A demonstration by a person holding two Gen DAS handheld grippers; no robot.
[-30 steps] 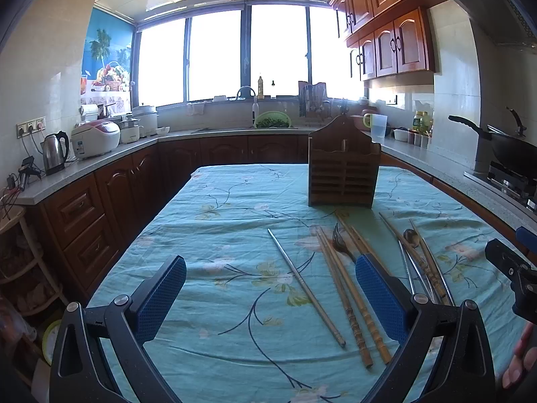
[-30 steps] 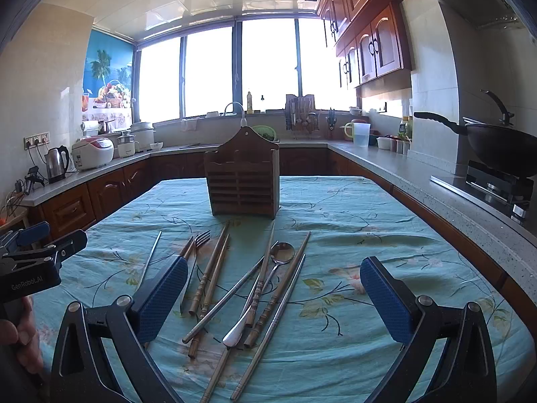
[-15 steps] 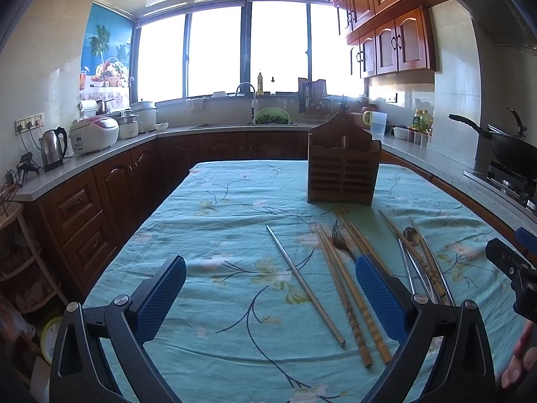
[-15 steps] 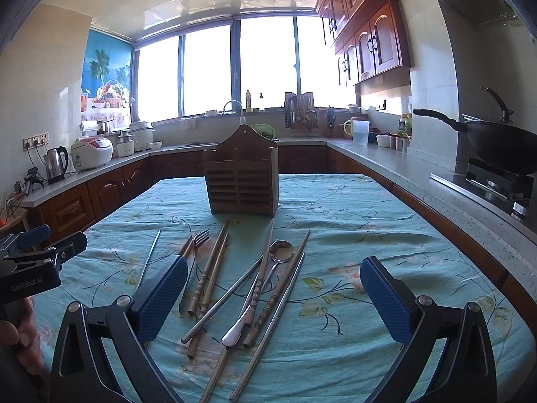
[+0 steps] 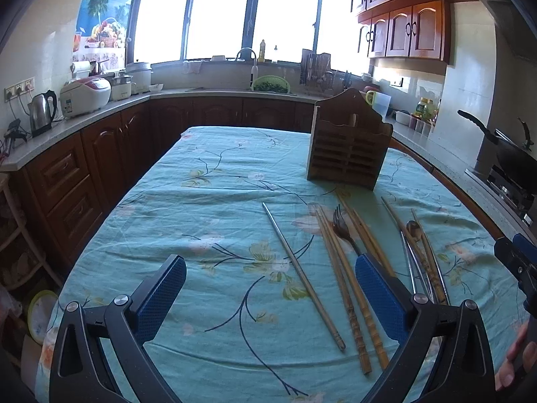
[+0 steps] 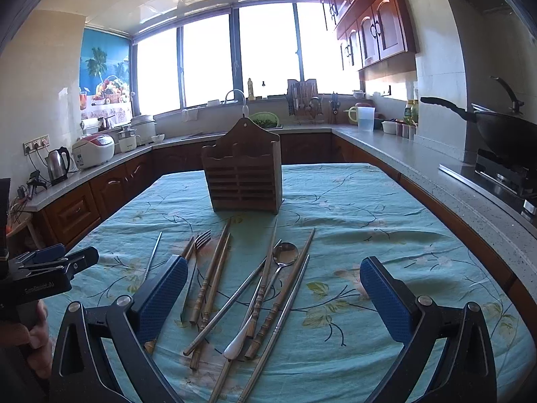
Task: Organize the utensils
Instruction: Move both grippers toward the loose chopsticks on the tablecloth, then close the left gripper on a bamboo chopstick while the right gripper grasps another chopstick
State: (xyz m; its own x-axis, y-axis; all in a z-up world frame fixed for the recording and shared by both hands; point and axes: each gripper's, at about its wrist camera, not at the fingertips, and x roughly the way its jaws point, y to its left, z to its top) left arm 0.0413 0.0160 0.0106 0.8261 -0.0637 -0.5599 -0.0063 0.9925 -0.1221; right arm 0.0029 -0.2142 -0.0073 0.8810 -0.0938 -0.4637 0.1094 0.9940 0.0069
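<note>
A wooden utensil holder [image 5: 349,147] [image 6: 245,174] stands upright on the table. In front of it lie loose utensils: a lone metal chopstick [image 5: 298,268], bamboo chopsticks [image 5: 345,288] [image 6: 211,278], a fork [image 5: 342,228] [image 6: 198,245], a spoon [image 6: 278,268] [image 5: 414,230] and metal chopsticks [image 6: 288,305]. My left gripper [image 5: 272,297] is open and empty, above the lone chopstick's near end. My right gripper [image 6: 273,299] is open and empty, above the spoon and chopstick pile.
The table has a teal floral cloth [image 5: 208,194] [image 6: 386,221]. Counters run round it with a kettle [image 5: 42,114], a rice cooker [image 5: 85,95] and a wok [image 6: 503,131] on the stove at the right. Each gripper shows at the other view's edge.
Both wrist views have tilted slightly downward and moved a little closer to the table. The utensils and the holder have not moved. Both grippers stay open.
</note>
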